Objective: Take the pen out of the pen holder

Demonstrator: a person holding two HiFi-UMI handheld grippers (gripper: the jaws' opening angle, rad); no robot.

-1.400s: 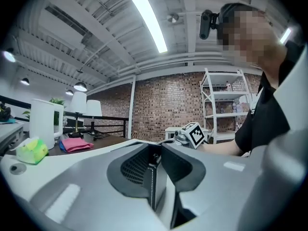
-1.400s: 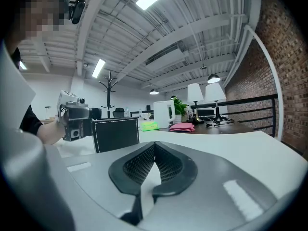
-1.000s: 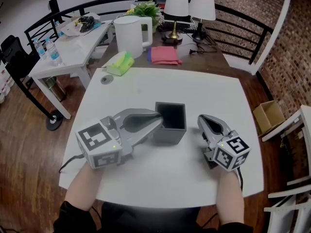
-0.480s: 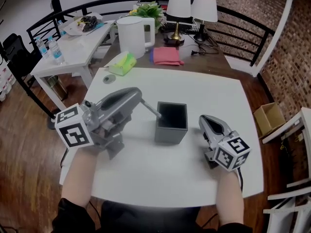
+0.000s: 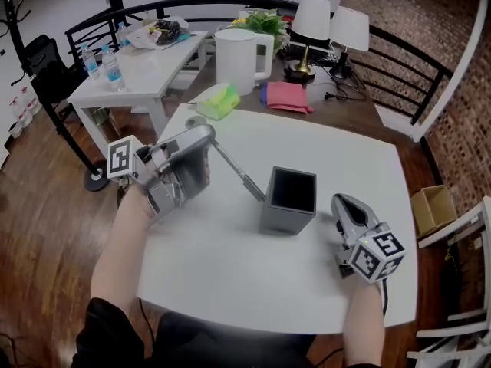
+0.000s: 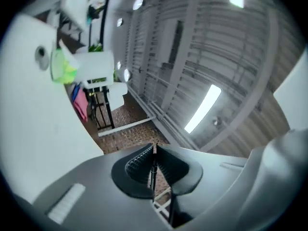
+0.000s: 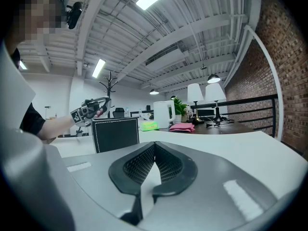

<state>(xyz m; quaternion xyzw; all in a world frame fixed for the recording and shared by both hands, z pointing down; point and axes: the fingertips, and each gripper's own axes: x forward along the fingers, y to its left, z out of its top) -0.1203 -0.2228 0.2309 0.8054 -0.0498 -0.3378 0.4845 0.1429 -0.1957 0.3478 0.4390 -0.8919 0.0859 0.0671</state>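
A dark grey square pen holder [image 5: 288, 203] stands open-topped on the white table [image 5: 230, 267]. My left gripper [image 5: 207, 134] hangs left of it, tilted upward and shut on a thin grey pen [image 5: 239, 172]. The pen slants down to the right, its lower end at the holder's left rim corner. In the left gripper view the pen [image 6: 152, 171] shows as a dark line pinched between the ribbed pads [image 6: 137, 165]. My right gripper [image 5: 342, 201] rests on the table right of the holder, shut with nothing in it. It faces the holder [image 7: 115, 134] and the left gripper [image 7: 89, 110].
A white kettle [image 5: 241, 58], a green object [image 5: 219, 101], a pink cloth [image 5: 287, 96], two lamps [image 5: 314, 20] and a plant sit beyond the table's far edge. A white side table [image 5: 142, 66] with bottles stands far left. A black railing [image 5: 406, 52] curves behind.
My left gripper has moved left and away from the holder, rolling over as it went. The pen came up out of the holder with it. The right gripper has stayed put.
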